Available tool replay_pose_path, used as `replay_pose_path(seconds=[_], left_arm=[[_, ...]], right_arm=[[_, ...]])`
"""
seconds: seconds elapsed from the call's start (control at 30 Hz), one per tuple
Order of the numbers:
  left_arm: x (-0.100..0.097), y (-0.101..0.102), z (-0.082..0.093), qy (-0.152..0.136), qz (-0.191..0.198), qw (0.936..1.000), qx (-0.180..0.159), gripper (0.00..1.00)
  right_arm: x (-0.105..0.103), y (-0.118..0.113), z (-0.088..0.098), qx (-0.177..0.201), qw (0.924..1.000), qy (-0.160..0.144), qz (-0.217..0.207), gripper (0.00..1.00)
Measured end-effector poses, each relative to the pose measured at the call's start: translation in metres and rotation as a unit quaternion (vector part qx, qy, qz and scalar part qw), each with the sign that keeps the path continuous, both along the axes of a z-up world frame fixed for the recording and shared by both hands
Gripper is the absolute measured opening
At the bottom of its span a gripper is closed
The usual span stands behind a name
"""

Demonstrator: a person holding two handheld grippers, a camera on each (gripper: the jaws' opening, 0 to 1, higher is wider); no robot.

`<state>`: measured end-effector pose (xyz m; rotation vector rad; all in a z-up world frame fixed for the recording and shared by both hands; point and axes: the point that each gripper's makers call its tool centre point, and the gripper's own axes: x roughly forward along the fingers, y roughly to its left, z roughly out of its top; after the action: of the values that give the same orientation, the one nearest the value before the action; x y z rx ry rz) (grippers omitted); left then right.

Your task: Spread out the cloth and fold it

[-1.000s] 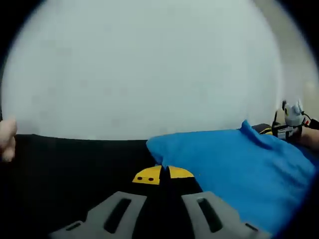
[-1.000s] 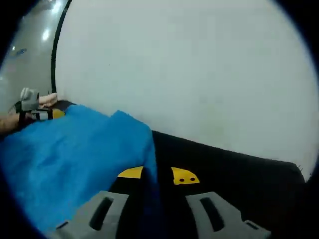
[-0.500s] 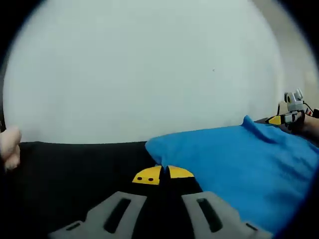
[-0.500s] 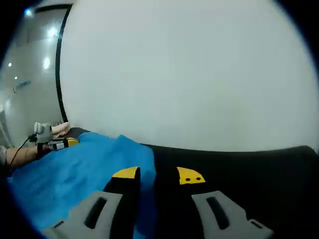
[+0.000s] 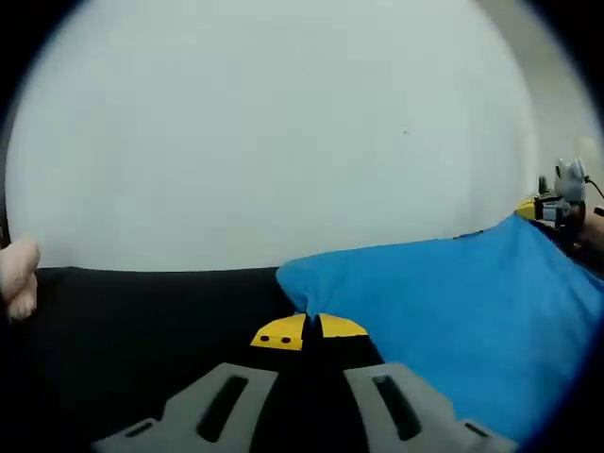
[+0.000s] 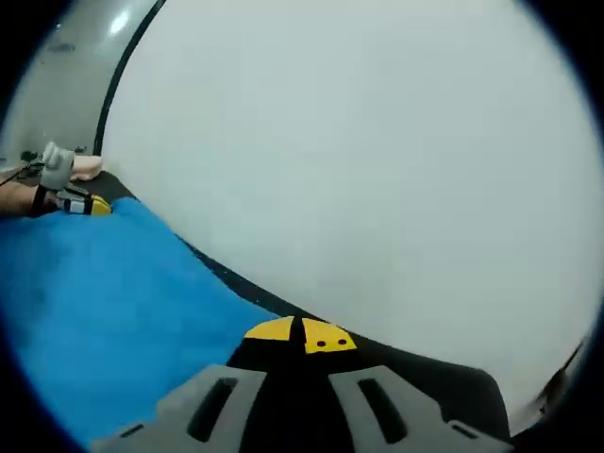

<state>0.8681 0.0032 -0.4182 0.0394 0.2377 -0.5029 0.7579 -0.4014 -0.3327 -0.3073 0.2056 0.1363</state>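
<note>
Blue cloth (image 5: 453,321) hung taut between our left tongs (image 5: 304,332) and right tongs (image 6: 300,333), both clamped on its corners, so we judged an uneven pull could slip one free.

both grippers, left gripper (image 5: 307,327) and right gripper (image 6: 300,334), have grey fingers (image 5: 219,401) with dark slots and yellow tips; two small dark dots mark one tip.

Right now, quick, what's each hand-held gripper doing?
Left hand-held gripper: shut on a corner of the blue cloth.
Right hand-held gripper: shut at the edge of the blue cloth; whether it grips it cannot be told.
</note>
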Motion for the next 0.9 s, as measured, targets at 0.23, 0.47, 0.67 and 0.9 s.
replay_pose_path(seconds=[0.23, 0.47, 0.67, 0.9], left_arm=[[-0.002, -0.003, 0.000, -0.005, 0.000, 1.0000, 0.005, 0.00], [-0.004, -0.004, -0.001, -0.008, 0.000, 0.9999, 0.008, 0.00], [-0.005, -0.004, -0.002, -0.007, 0.001, 1.0000, 0.007, 0.01], [-0.003, -0.004, -0.002, -0.008, 0.002, 0.9999, 0.007, 0.01]], right_arm=[[-0.036, 0.104, -0.101, -0.118, 0.9718, 0.094, 0.181, 0.00], [-0.027, 0.065, -0.040, 0.056, 0.9896, -0.006, 0.132, 0.18], [-0.032, -0.027, -0.066, 0.112, 0.9918, 0.060, 0.011, 0.13], [-0.010, -0.002, -0.080, 0.119, 0.9887, 0.079, 0.043, 0.14]])
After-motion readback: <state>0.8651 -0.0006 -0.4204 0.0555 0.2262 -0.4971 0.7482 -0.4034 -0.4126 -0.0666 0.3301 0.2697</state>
